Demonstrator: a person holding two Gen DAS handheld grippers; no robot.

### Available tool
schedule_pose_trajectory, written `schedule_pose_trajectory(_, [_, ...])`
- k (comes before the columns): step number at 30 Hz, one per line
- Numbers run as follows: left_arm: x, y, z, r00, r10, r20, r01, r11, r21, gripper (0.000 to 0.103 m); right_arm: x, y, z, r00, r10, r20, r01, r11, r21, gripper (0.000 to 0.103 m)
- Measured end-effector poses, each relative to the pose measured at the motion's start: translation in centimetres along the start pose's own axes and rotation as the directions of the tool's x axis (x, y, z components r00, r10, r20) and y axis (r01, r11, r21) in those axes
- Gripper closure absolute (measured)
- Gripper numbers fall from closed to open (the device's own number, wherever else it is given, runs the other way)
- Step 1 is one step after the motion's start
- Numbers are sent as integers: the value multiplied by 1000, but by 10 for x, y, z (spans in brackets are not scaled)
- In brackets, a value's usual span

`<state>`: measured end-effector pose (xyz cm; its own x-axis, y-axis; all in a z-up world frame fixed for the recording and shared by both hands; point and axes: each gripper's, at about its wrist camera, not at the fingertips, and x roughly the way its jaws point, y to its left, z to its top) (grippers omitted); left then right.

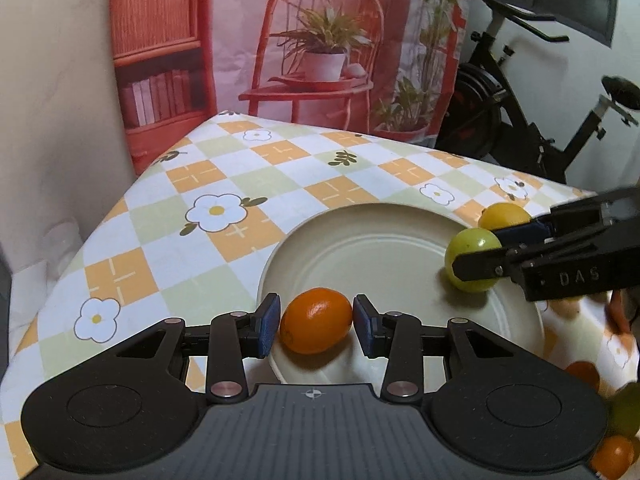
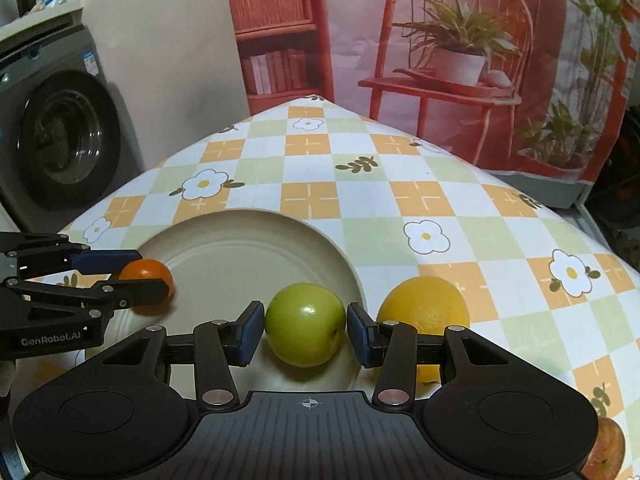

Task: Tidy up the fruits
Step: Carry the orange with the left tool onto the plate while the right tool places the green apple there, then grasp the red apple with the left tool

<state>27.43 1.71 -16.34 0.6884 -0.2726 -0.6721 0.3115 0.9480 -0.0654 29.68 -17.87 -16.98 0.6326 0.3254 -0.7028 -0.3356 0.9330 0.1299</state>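
Observation:
A cream plate [image 1: 360,248] [image 2: 240,248] lies on the checked tablecloth. My left gripper [image 1: 315,322] [image 2: 132,276] is around a small orange fruit [image 1: 316,320] [image 2: 146,272] at the plate's near left rim; its blue pads touch the fruit's sides. My right gripper [image 2: 306,326] [image 1: 476,252] is around a green fruit [image 2: 306,324] [image 1: 472,258] at the plate's right rim, pads against its sides. A yellow fruit [image 2: 424,308] [image 1: 504,216] lies on the cloth just right of the plate.
More fruit lies at the left wrist view's lower right: an orange one [image 1: 612,456] and a green one [image 1: 626,412]. A reddish fruit [image 2: 608,452] lies at the near right. A washing machine [image 2: 60,132] stands left, an exercise bike [image 1: 520,112] right.

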Motion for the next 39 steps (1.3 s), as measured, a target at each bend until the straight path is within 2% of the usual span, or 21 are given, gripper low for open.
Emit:
schedule_pose_trajectory(3, [1, 4, 3, 1000, -13, -9, 13, 999, -47, 58, -1, -4, -1, 1000, 13, 4, -13, 1000, 18, 60])
schedule_pose_trajectory(7, [-4, 1, 7, 1000, -6, 2, 6, 997, -78, 48, -15, -6, -3, 999, 25, 43, -26, 999, 31, 59])
schedule_pose_trajectory(13, [-22, -13, 20, 998, 12, 59, -8, 997, -74, 47, -60, -29, -14, 987, 21, 162, -38, 994, 98, 59])
schedule_pose_trajectory(17, [-27, -27, 28, 997, -5, 78, 11, 996, -85, 47, -91, -60, -34, 977, -29, 214, -11, 983, 181, 59])
schedule_pose_trajectory(22, [-29, -59, 39, 994, -59, 89, 65, 996, -63, 47, -126, -94, -63, 966, -116, 233, 58, 968, 243, 59])
schedule_pose_trajectory(27, [-23, -96, 45, 988, -136, 77, 139, 990, -32, 47, -151, -113, -99, 959, -189, 209, 135, 959, 248, 51])
schedule_pose_trajectory(33, [-8, -141, 42, 974, -224, 36, 224, 975, 0, 47, -168, -119, -137, 962, -195, 190, 148, 960, 237, 43])
schedule_pose_trajectory(39, [9, -170, 35, 955, -294, -24, 295, 955, 28, 48, -172, -123, -160, 970, -155, 185, 107, 963, 248, 40])
